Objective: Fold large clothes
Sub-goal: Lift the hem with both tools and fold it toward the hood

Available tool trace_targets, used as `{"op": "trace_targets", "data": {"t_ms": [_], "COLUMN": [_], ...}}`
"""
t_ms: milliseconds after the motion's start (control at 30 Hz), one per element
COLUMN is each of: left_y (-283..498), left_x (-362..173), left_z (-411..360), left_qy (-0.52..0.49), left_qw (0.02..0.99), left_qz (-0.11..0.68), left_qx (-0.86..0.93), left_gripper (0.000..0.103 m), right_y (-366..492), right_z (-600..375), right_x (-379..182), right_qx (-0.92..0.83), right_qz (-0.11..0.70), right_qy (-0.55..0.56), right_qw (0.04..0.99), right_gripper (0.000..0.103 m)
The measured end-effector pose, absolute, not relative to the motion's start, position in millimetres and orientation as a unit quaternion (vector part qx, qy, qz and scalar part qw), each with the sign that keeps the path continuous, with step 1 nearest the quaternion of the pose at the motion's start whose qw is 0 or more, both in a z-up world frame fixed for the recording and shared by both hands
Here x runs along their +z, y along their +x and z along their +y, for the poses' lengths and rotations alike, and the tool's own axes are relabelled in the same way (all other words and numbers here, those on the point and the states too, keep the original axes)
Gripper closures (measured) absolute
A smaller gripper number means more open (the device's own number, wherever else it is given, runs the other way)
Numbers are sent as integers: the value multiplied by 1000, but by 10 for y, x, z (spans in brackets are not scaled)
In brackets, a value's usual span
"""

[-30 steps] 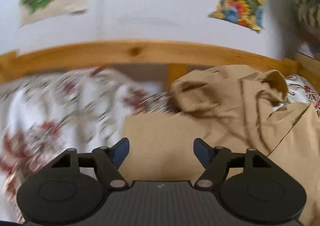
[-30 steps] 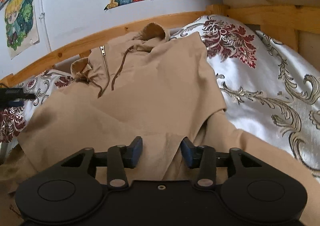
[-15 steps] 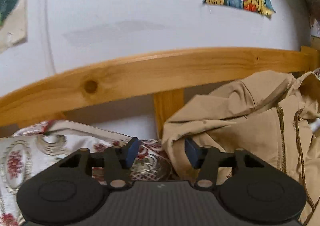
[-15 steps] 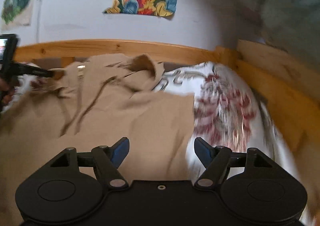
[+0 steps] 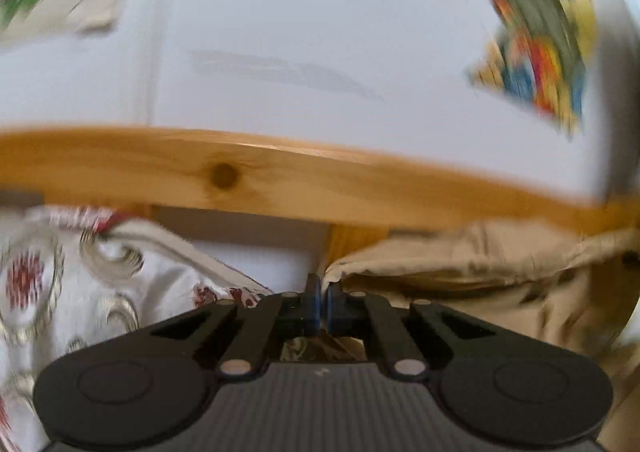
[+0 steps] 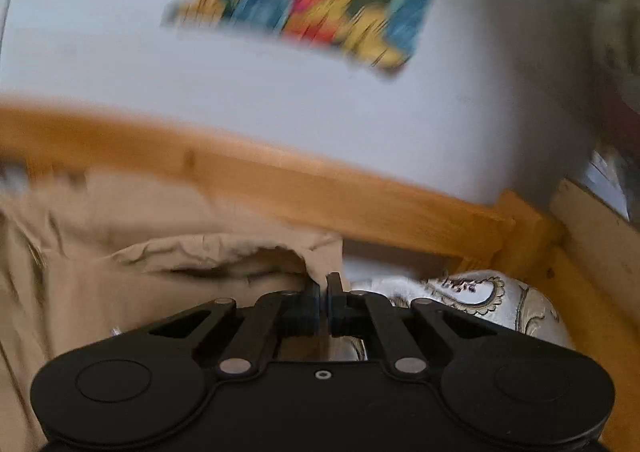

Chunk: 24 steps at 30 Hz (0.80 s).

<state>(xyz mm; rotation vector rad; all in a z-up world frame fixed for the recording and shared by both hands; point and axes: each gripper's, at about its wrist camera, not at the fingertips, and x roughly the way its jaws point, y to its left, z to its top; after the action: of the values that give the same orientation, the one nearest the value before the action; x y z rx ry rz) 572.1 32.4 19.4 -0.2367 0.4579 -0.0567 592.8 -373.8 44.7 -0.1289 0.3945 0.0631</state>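
A large tan hooded jacket (image 5: 480,284) lies on the bed against the wooden rail. In the left wrist view my left gripper (image 5: 322,288) is shut, its pads pinching the jacket's left top corner right in front of the rail post. In the right wrist view the jacket (image 6: 140,260) spreads to the left, and my right gripper (image 6: 323,286) is shut on its right top corner, where the cloth bunches into the jaws. Both views are blurred by motion.
A wooden bed rail (image 5: 280,180) runs across behind the jacket, with a white wall and colourful posters (image 6: 312,0) above. A white bedspread with red and gold flowers (image 5: 80,292) covers the bed. The wooden corner post (image 6: 520,228) stands at right.
Both grippers moved forward to the jacket's far edge by the rail and went from open to shut on its cloth, the left on the left corner, the right on the right.
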Motion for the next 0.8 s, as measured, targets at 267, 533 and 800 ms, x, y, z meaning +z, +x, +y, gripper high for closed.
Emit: {"op": "trace_targets", "data": {"t_ms": [267, 533, 800], "left_y": [5210, 4545, 4322], "left_x": [322, 137, -78], "left_z": [421, 486, 431], "left_qy": [-124, -71, 7], "left_qw": [975, 978, 958], "left_qz": [170, 174, 251], "left_qx": [-66, -90, -138], "left_gripper": [100, 100, 88], "right_y": [5033, 4141, 3841], "right_z": [-4150, -3939, -3983], "right_x": [608, 310, 15], "right_qx": [60, 59, 79], "right_qz": [118, 98, 152], "right_qy": [33, -87, -104], "right_qw": [991, 990, 980], "right_gripper": [102, 101, 95]}}
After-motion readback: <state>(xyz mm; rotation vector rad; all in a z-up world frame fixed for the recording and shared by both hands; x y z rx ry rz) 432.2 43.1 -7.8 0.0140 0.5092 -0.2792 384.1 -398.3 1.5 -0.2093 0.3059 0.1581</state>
